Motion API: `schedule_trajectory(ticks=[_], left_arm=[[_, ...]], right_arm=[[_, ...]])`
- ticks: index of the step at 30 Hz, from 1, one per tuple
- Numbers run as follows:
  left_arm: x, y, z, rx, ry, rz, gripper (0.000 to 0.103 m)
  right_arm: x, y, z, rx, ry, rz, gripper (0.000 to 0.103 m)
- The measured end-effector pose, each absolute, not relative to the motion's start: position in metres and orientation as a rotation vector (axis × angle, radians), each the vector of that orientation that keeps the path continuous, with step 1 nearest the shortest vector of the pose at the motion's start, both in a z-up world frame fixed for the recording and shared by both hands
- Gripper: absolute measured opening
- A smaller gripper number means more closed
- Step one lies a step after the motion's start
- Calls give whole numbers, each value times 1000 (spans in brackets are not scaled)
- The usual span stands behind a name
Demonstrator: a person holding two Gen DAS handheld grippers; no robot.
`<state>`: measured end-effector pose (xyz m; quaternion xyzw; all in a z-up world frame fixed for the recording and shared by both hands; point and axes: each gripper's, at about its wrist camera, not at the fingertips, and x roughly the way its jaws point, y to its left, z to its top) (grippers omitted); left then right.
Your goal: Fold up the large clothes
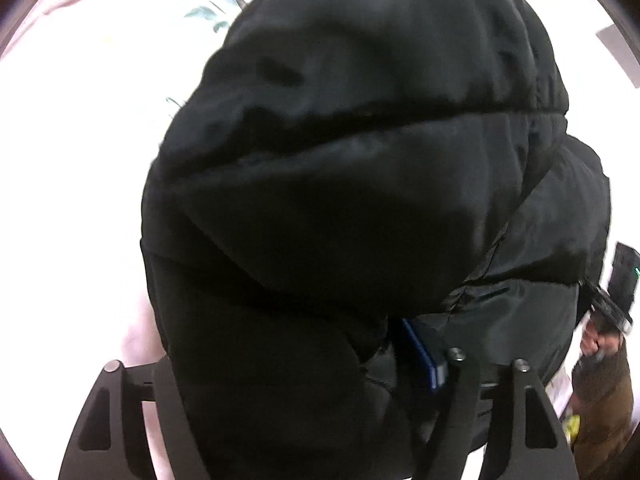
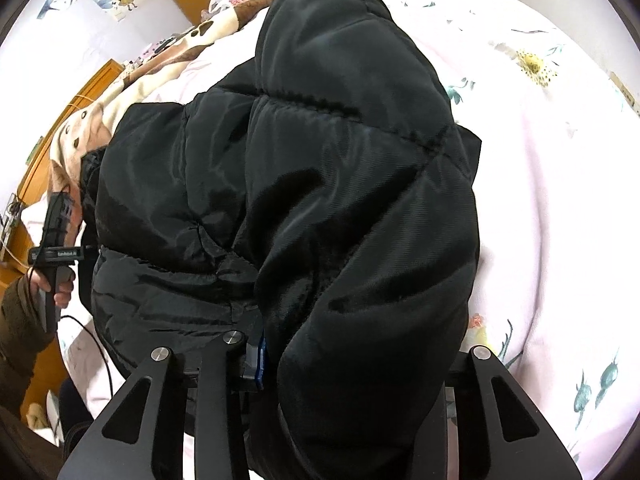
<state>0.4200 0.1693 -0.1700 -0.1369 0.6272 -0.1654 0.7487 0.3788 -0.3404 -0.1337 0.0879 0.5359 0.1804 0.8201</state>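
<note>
One black puffer jacket point(image 2: 320, 184) fills both our views, lying on the bed point(image 2: 560, 184). Its shell is a smooth, faintly shiny woven cloth, stitched across into fat padded bands that bulge between the seams. A sleeve or folded panel point(image 2: 352, 92) lies over the body as a long padded roll; in the right wrist view its long axis runs from the bottom of the frame up toward the far end of the bed, leaning a little left. The body beneath spreads wider to the left, bunched into deep creases where seams meet.

Our right gripper point(image 2: 320, 364) has a thick fold of the jacket between its fingers; the blue pad point(image 2: 261, 360) of the left finger lies against the cloth, so it looks clenched on the jacket. Our left gripper point(image 1: 304, 368) also has the padded bulk filling the gap between its fingers, one blue pad point(image 1: 424, 356) pressed into the cloth, grasping the jacket.

Each view catches the other hand at its edge: the right hand point(image 1: 600, 344) in a brown sleeve point(image 1: 604, 400), the left hand point(image 2: 60, 284) on its black handle.

Around the jacket the sheet point(image 2: 540, 240) is pale pink, soft and printed with teal and yellow flowers. A cream blanket point(image 2: 132, 92) with brown patches lies crumpled beyond, by wooden furniture point(image 2: 60, 120).
</note>
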Motion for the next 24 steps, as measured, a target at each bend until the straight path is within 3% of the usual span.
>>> schedule_trajectory(ticks=[6,7,8,11,17,24], left_arm=[[432,173,-186,-356,1455,-382,88],[433,174,-183,-369,1459,-382,83],[433,176,-181,-394,1450,-391,68],[429,179,-165,-433,1410,-400,45],[420,175,-137,-424,1350,-340,32],[430,183,-104,-434,1276,-329,29]], right_arm=[[380,-352,-138,189,1153,379,39],[380,-347,-138,188,1153,376,39],[380,-346,-138,193,1152,373,39],[375,-337,-134,181,1138,345,38],[360,-319,-118,136,1094,298,31],[341,-308,-85,126,1019,302,26]])
